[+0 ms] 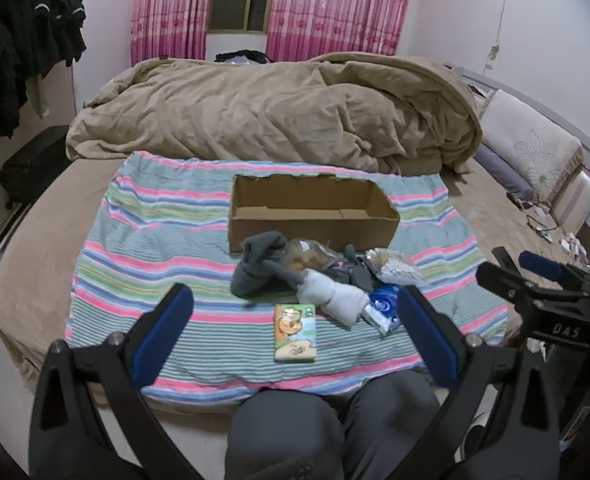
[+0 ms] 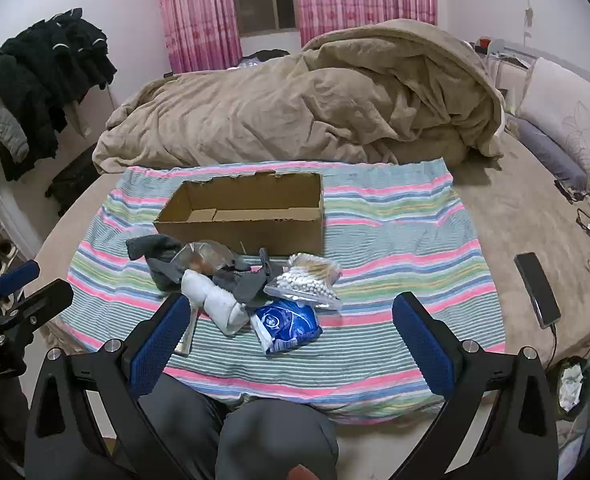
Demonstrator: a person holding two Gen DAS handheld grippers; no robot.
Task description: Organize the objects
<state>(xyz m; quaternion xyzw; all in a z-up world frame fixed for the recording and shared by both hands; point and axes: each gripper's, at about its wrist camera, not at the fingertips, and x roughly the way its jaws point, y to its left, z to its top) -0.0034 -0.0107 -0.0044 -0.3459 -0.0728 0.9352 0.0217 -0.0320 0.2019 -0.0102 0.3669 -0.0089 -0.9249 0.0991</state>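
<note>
Both grippers hover wide open over the bed, holding nothing.

The left gripper and right gripper have jaws spread apart above the striped cloth. On it, the cardboard box stands open; the sock pile, cartoon packet, blue packet and cotton swabs lie just before it. A tan duvet lies behind the box; the pile's dark pieces blur together.

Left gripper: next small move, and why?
Probably lower the left gripper onto the small cartoon packet. Its jaws are open and empty, the packet lies alone on the striped cloth right between them, nearer than the pile, and the cardboard box behind is empty.
</note>
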